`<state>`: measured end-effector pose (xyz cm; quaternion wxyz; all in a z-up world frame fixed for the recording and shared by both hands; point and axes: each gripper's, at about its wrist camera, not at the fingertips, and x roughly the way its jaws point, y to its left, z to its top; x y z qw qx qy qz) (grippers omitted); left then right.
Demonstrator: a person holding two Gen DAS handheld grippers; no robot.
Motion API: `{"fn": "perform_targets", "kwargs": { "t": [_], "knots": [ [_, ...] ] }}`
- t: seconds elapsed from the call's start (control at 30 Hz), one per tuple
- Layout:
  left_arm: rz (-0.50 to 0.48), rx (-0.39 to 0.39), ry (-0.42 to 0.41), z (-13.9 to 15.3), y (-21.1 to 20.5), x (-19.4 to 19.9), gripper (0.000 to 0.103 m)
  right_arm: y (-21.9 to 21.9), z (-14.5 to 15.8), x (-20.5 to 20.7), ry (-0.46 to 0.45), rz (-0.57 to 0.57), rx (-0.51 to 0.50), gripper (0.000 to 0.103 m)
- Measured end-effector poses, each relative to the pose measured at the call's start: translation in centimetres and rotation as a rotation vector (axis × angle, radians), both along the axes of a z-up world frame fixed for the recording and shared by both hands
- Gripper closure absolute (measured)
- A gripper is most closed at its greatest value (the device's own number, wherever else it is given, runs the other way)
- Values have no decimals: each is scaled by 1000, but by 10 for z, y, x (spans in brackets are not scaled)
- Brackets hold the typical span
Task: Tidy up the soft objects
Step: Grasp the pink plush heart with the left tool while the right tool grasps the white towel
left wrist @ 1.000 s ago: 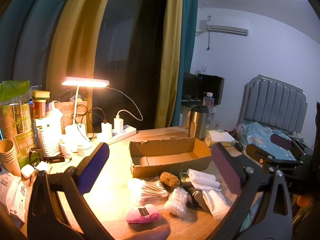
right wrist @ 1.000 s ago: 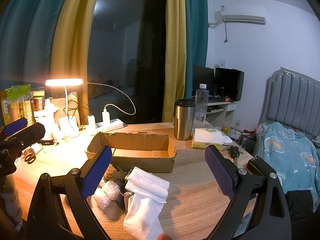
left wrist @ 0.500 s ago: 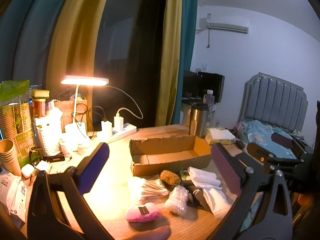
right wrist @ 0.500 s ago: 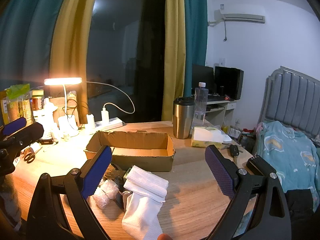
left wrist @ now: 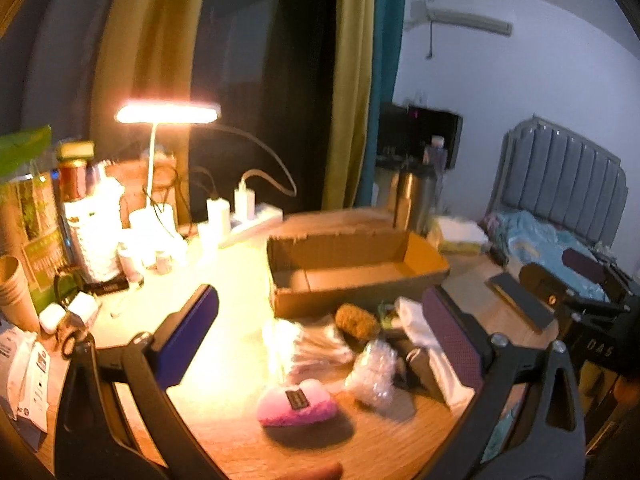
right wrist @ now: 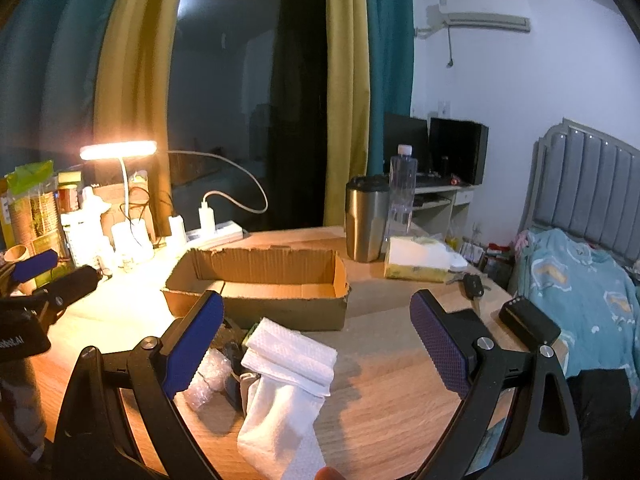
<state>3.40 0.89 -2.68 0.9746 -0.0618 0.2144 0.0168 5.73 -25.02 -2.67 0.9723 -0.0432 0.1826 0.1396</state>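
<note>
An open cardboard box [left wrist: 352, 268] [right wrist: 260, 284] sits empty mid-table. In front of it lie a pink plush pad [left wrist: 297, 403], a bubble-wrap wad [left wrist: 372, 372] [right wrist: 208, 378], a bag of cotton swabs [left wrist: 304, 344], a brown sponge [left wrist: 356, 318] and folded white towels [right wrist: 290, 354] [left wrist: 416, 320]. My left gripper [left wrist: 320, 340] is open and empty, above the pile near the pink pad. My right gripper [right wrist: 316, 344] is open and empty, just above the white towels.
A lit desk lamp [left wrist: 168, 112], a power strip [left wrist: 248, 224], bottles, paper cups [left wrist: 14, 296] and packets crowd the left. A steel tumbler [right wrist: 366, 220], water bottle [right wrist: 402, 188], tissue pack [right wrist: 420, 258], car key [right wrist: 474, 284] and black device [right wrist: 528, 326] stand right. A bed [right wrist: 580, 280] lies beyond.
Both grippers have moved forward and down toward the pile, so the box and objects look nearer. The left wrist view is now blurred by motion. Both stay open.
</note>
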Motion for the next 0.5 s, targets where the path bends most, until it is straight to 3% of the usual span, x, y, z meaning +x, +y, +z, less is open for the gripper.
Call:
{"fn": "perform_targets", "kwargs": {
  "t": [0.5],
  "knots": [
    [-20,12,278,-71,-3,51,0,3,-61,48,225,-6,-15,7]
  ]
}}
